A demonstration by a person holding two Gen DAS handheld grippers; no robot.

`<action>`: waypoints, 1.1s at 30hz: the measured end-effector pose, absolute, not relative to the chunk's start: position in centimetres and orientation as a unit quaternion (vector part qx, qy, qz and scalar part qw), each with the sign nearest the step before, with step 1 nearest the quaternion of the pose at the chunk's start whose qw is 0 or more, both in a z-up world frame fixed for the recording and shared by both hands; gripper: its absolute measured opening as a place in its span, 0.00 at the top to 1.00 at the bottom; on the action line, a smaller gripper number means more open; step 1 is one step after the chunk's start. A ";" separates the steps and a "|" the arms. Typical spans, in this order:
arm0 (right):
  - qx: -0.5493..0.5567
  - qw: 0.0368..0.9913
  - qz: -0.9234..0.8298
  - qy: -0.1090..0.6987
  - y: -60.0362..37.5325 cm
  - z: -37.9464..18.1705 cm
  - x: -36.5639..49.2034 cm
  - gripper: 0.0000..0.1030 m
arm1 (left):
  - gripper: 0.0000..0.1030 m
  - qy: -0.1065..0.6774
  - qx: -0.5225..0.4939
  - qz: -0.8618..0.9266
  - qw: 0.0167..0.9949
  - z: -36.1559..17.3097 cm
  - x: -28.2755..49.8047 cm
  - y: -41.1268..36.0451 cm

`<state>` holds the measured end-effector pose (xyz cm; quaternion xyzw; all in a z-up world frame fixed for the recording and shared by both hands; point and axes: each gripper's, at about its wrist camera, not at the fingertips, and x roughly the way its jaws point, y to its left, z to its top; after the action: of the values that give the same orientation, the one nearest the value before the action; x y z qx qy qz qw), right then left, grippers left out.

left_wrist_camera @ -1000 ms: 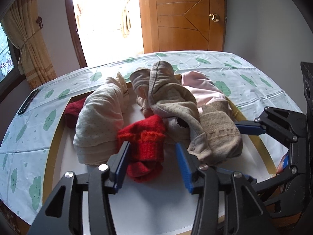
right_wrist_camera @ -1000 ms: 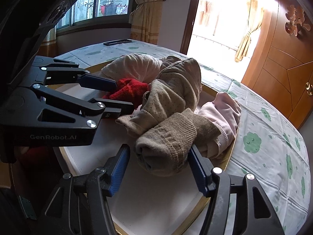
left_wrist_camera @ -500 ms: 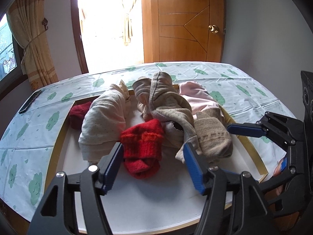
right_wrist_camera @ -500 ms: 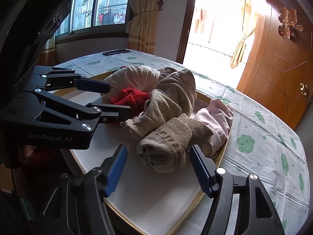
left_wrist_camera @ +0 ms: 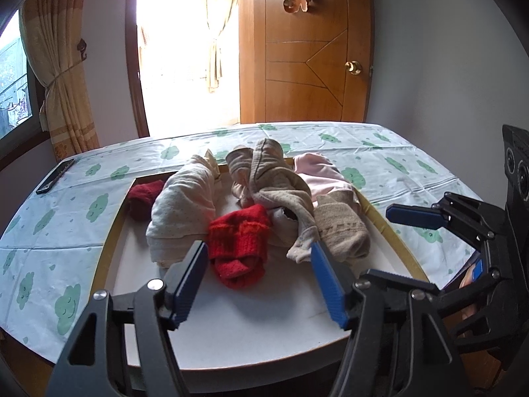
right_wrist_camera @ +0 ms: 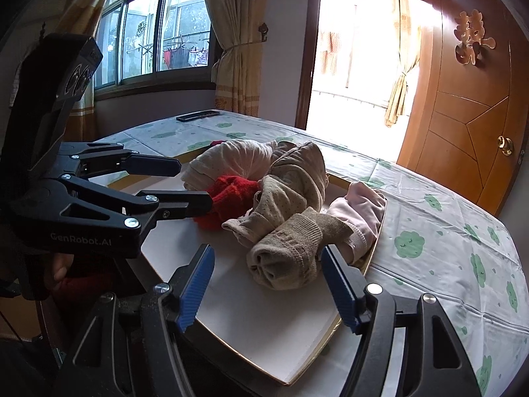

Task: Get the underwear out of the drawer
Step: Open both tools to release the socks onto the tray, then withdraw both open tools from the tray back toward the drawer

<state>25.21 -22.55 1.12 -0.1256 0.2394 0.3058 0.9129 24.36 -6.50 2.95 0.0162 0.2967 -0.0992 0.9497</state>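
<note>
Both grippers' fingers (left_wrist_camera: 322, 274) (right_wrist_camera: 337, 281) gape (nothing held).

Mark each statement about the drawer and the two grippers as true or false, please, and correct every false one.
1. The left gripper is closed on the red knitted item. False: its jaws stand open and have just been opening; the item lies beyond the tips, not pressed.
2. The right gripper is open. True; the beige knitted sock lies between and beyond its tips, ungripped.
3. A pink garment lies at the drawer edge beside the beige sock. True.
4. The drawer holds one garment. False: it holds several.
5. A dark flat object lies on the tablecloth. True.
</note>
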 end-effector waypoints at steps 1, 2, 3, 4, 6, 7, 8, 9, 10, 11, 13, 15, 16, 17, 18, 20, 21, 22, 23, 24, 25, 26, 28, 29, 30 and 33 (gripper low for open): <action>-0.124 0.913 0.307 0.237 -22.5 1.3 24.9 0.31 | 0.36 0.294 0.016 -0.100 0.951 3.0 24.0 -6.4; -0.122 0.914 0.309 0.234 -22.5 1.4 24.6 0.30 | 0.36 0.290 0.014 -0.102 0.951 3.1 23.7 -6.3; -0.121 0.914 0.311 0.231 -22.5 1.5 24.3 0.28 | 0.36 0.287 0.013 -0.103 0.952 3.2 23.4 -6.3; -0.119 0.914 0.313 0.229 -22.5 1.5 24.0 0.28 | 0.36 0.285 0.011 -0.103 0.953 3.3 23.1 -6.1; -0.117 0.914 0.316 0.225 -22.4 1.6 23.2 0.28 | 0.35 0.283 0.003 -0.107 0.953 3.3 22.5 -5.8; -0.116 0.914 0.318 0.223 -22.3 1.7 22.8 0.28 | 0.35 0.282 -0.002 -0.109 0.953 3.3 22.3 -5.7; -0.116 0.914 0.320 0.220 -22.3 1.7 22.4 0.28 | 0.34 0.281 -0.006 -0.112 0.953 3.3 22.0 -5.6; -0.115 0.914 0.323 0.218 -22.4 1.7 22.0 0.28 | 0.34 0.280 -0.009 -0.114 0.953 3.3 21.7 -5.5; -0.115 0.913 0.326 0.216 -22.3 1.8 21.6 0.28 | 0.33 0.278 -0.011 -0.117 0.953 3.3 21.3 -5.5; -0.115 0.913 0.327 0.213 -22.3 1.9 21.1 0.28 | 0.32 0.276 -0.013 -0.120 0.954 3.3 21.0 -5.4; -0.117 0.913 0.332 0.208 -22.2 2.0 20.3 0.28 | 0.32 0.274 -0.013 -0.123 0.954 3.2 20.3 -5.4; -0.117 0.912 0.335 0.205 -22.1 2.1 19.6 0.28 | 0.31 0.272 -0.018 -0.127 0.954 3.1 19.7 -5.2; -0.117 0.912 0.337 0.204 -22.1 2.1 19.2 0.28 | 0.31 0.272 -0.020 -0.129 0.953 3.1 19.4 -5.1; -0.117 0.911 0.338 0.203 -22.1 2.2 18.9 0.28 | 0.31 0.271 -0.022 -0.130 0.954 3.0 19.1 -5.0; -0.118 0.911 0.340 0.202 -22.1 2.2 18.5 0.28 | 0.31 0.269 -0.022 -0.130 0.954 2.9 18.8 -4.9; -0.121 0.910 0.343 0.199 -22.2 2.2 17.7 0.27 | 0.29 0.268 -0.026 -0.131 0.954 2.7 18.1 -4.6; -0.123 0.910 0.344 0.197 -22.3 2.3 17.3 0.27 | 0.29 0.268 -0.029 -0.133 0.954 2.6 17.8 -4.5; -0.124 0.909 0.345 0.196 -22.3 2.3 17.0 0.27 | 0.28 0.268 -0.032 -0.135 0.953 2.4 17.5 -4.3; -0.125 0.909 0.346 0.194 -22.4 2.3 16.6 0.27 | 0.28 0.269 -0.034 -0.136 0.953 2.3 17.2 -4.2; -0.125 0.909 0.348 0.192 -22.4 2.3 16.2 0.27 | 0.28 0.269 -0.035 -0.135 0.953 2.0 16.9 -4.2; -0.126 0.909 0.349 0.191 -22.5 2.3 15.9 0.27 | 0.28 0.269 -0.037 -0.134 0.953 1.8 16.6 -4.1; -0.126 0.909 0.350 0.190 -22.6 2.3 15.6 0.27 | 0.28 0.270 -0.039 -0.135 0.953 1.6 16.4 -4.0; -0.125 0.909 0.351 0.188 -22.7 2.3 15.1 0.27 | 0.28 0.273 -0.047 -0.138 0.951 1.2 15.9 -3.8; -0.124 0.908 0.352 0.188 -22.7 2.2 14.8 0.27 | 0.28 0.274 -0.050 -0.140 0.950 0.9 15.6 -3.7; -0.125 0.908 0.353 0.187 -22.7 2.1 14.6 0.27 | 0.28 0.274 -0.052 -0.141 0.950 0.7 15.3 -3.6; -0.124 0.907 0.355 0.188 -22.7 1.8 14.1 0.27 | 0.28 0.275 -0.055 -0.141 0.949 0.2 14.4 -3.4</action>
<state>14.05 -22.71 1.84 -0.1238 0.1885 0.3552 0.9072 14.43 -3.39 0.16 -0.0549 0.2755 -0.1409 0.9493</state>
